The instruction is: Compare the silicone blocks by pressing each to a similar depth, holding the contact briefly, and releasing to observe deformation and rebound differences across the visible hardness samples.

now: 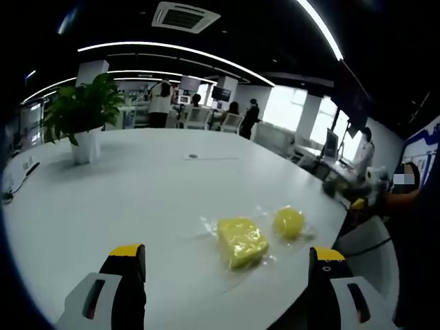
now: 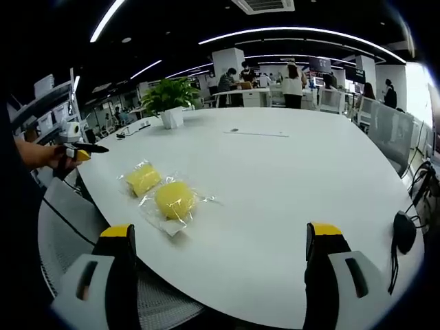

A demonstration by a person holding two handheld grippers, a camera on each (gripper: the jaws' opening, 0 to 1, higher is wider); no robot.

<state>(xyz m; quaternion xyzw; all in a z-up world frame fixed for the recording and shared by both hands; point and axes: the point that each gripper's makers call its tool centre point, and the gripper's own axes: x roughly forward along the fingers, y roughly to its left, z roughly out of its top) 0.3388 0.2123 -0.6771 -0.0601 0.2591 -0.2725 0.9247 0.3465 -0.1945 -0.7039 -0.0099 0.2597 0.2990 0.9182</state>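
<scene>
Your left gripper (image 1: 227, 265) stood wide open above the white counter (image 1: 137, 199), its yellow-tipped jaws far apart and holding nothing. Between and beyond the jaws lay the square yellow silicone block (image 1: 241, 241), flat in its clear plastic wrapper, with one corner turned toward you. Just beside it, a little farther and to the right, lay the round yellow silicone block (image 1: 289, 222), also wrapped; it had no clear long axis. The two were close together, near the counter edge.

Your right gripper (image 2: 223, 254) was also open and empty, over the near edge of the counter. In the right gripper view the round block (image 2: 175, 199) lay nearer, the square one (image 2: 143, 179) behind it to the left. A potted plant (image 1: 84, 113) stood far back on the counter.
</scene>
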